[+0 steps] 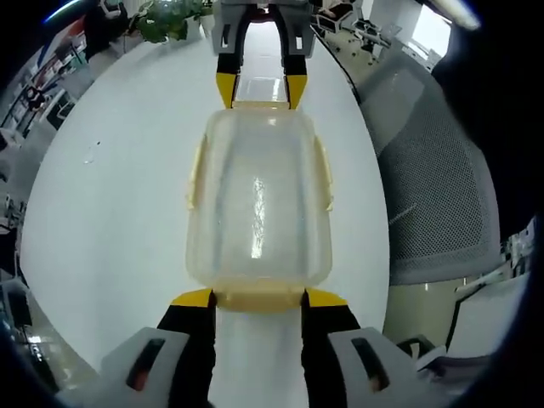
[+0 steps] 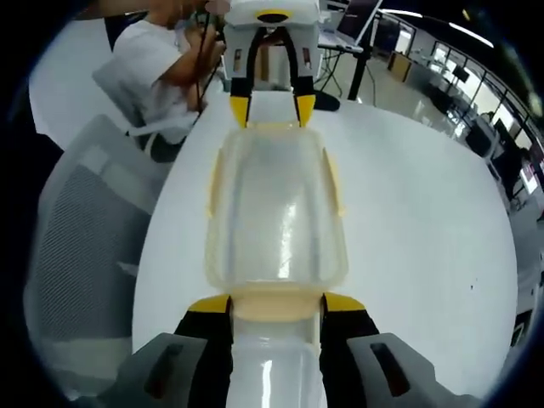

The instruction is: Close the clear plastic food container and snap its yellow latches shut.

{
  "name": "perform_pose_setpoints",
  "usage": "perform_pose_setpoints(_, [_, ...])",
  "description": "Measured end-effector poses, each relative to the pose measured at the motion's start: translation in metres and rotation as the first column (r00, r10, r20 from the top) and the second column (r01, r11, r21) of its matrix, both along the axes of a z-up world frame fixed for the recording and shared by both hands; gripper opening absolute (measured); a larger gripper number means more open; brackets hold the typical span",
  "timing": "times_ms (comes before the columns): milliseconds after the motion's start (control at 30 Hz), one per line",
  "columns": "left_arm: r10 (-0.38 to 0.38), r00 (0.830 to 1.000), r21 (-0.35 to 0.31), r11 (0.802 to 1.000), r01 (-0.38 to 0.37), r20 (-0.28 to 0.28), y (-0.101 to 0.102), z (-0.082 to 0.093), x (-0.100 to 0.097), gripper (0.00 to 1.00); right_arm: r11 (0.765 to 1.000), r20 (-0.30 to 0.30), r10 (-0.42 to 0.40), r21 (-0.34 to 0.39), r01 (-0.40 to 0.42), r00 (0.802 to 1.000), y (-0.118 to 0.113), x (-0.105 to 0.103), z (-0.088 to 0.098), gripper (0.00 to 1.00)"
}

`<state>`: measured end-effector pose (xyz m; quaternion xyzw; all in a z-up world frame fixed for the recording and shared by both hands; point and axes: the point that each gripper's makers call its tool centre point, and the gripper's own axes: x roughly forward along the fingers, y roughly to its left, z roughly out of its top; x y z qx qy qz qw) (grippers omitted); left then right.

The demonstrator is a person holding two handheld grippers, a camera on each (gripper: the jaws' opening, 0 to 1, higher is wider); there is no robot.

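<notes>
- Left gripper view: container (image 1: 257, 208), clear plastic with its lid on, lies flat on the white table (image 1: 119, 212), lengthways between the two tongs.
- Left tongs (image 1: 258, 299) rise from the bottom of this view, jaws set a moderate width apart, yellow tips at the near end of the container on either side of the near yellow latch (image 1: 259, 298); nothing is clamped between them.
- Right tongs (image 1: 260, 89) come in from the top of this view, yellow tips against the far end of the container, jaws parted to much the same width.
- Pale yellow latches (image 1: 324, 174) run along the container's long sides; whether they are snapped down I cannot tell.
- A grey mesh chair (image 1: 433, 178) stands just beside the table edge, and a green plant (image 1: 170, 21) sits beyond the table.
- Right gripper view: the same container (image 2: 274, 212) lies on the table (image 2: 425, 221), seen from its other end.
- Right tongs (image 2: 276, 304) sit at the bottom, tips flanking the near yellow latch (image 2: 276, 301), jaws partly open and gripping nothing.
- Left tongs (image 2: 272, 109) meet the far end.
- A mesh chair (image 2: 81, 246) is beside the table, and a person in a white shirt (image 2: 157, 59) sits beyond it.
</notes>
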<state>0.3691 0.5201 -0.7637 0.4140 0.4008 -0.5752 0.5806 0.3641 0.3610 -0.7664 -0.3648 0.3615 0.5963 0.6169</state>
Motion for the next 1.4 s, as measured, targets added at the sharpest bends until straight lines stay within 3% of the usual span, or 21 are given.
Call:
perform_pose_setpoints(767, [-0.020, 1.000, -0.030, 0.999, 0.020, -0.007, -0.043, -0.001, -0.008, 0.38, 1.000, 0.027, 0.005, -0.014, -0.005, 1.000, -0.041, -0.008, 0.001, 0.38])
perform_pose_setpoints(1400, [-0.046, 0.999, -0.046, 0.998, 0.046, -0.006, -0.093, -0.003, -0.010, 0.38, 1.000, 0.027, -0.018, -0.025, 0.018, 0.999, -0.091, -0.013, -0.003, 0.38])
